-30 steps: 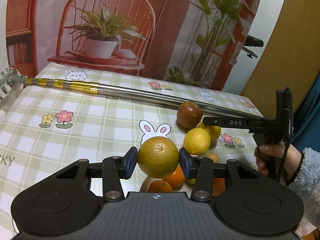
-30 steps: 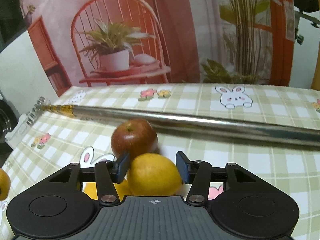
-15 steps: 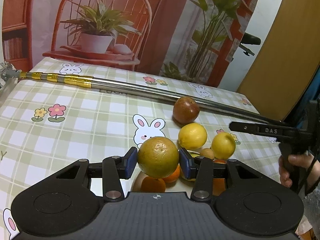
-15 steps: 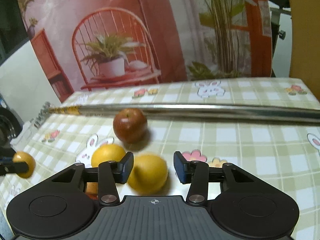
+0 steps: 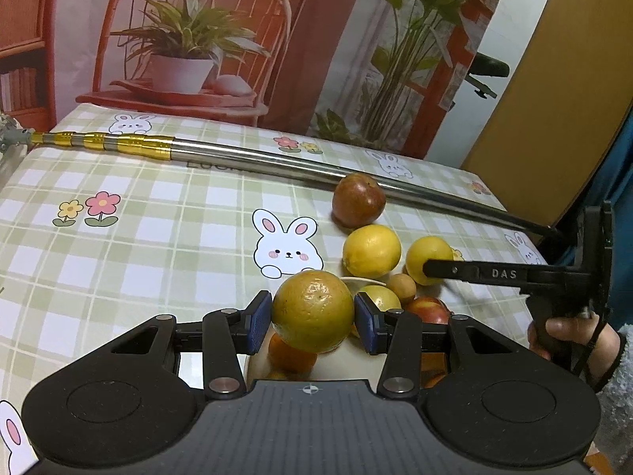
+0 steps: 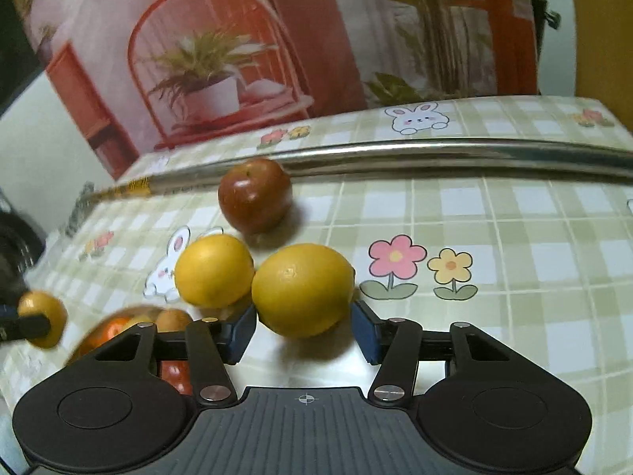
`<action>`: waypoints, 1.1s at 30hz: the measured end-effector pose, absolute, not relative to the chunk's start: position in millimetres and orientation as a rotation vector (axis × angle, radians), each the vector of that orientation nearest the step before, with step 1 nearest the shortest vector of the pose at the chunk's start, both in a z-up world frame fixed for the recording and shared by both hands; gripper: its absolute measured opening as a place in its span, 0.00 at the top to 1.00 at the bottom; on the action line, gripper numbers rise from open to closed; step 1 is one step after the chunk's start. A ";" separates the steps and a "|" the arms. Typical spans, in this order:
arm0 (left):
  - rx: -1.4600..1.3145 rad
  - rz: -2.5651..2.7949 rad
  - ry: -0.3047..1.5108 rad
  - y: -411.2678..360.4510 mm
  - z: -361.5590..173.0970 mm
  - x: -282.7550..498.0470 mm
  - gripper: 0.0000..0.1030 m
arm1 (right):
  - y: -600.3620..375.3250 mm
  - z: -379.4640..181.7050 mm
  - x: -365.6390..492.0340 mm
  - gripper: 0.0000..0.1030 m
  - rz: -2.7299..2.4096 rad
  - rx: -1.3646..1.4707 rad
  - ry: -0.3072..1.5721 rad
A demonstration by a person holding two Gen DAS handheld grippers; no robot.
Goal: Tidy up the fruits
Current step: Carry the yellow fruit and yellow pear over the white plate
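My left gripper (image 5: 313,318) is shut on a yellow-green orange (image 5: 312,316) and holds it above a cream bowl (image 5: 340,360) of oranges and a red apple. On the tablecloth beyond lie a red apple (image 5: 358,200) and two lemons (image 5: 372,251) (image 5: 429,253). The right gripper (image 5: 431,268), held by a hand (image 5: 561,332), is at the right-hand lemon. In the right wrist view that lemon (image 6: 302,289) rests on the cloth between the opening jaws of my right gripper (image 6: 304,330), with a gap at the right pad. The other lemon (image 6: 213,271) touches it.
A long metal pole (image 5: 277,160) with gold bands lies across the table behind the fruit. A small brown fruit (image 5: 401,287) sits by the bowl's rim. The table's right edge is close to the right hand. A printed backdrop stands behind the table.
The right gripper carried its lemon away from the apple to the right, set it beside the other lemon, and its jaws widened. The left gripper kept the orange over the bowl.
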State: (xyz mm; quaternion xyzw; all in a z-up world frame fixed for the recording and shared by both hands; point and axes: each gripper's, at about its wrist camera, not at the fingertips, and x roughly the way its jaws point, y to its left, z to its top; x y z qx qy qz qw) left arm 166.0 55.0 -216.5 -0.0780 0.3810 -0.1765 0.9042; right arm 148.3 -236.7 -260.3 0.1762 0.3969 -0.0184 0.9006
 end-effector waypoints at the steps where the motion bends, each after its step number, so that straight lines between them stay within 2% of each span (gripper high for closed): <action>1: -0.162 -0.365 0.787 54.7 -216.6 166.1 0.54 | -235.8 -259.4 149.4 0.51 -0.038 0.360 0.813; 7: -0.153 -0.378 0.804 49.6 -220.2 169.6 0.54 | -231.8 -258.0 162.4 0.44 -0.054 0.324 0.792; 20: -0.121 -0.420 0.833 38.8 -229.9 165.2 0.54 | -231.2 -262.5 167.8 0.47 -0.069 0.343 0.767; 33: -0.112 -0.486 0.886 20.0 -246.0 168.4 0.54 | -217.5 -229.8 123.7 0.47 -0.039 0.354 0.674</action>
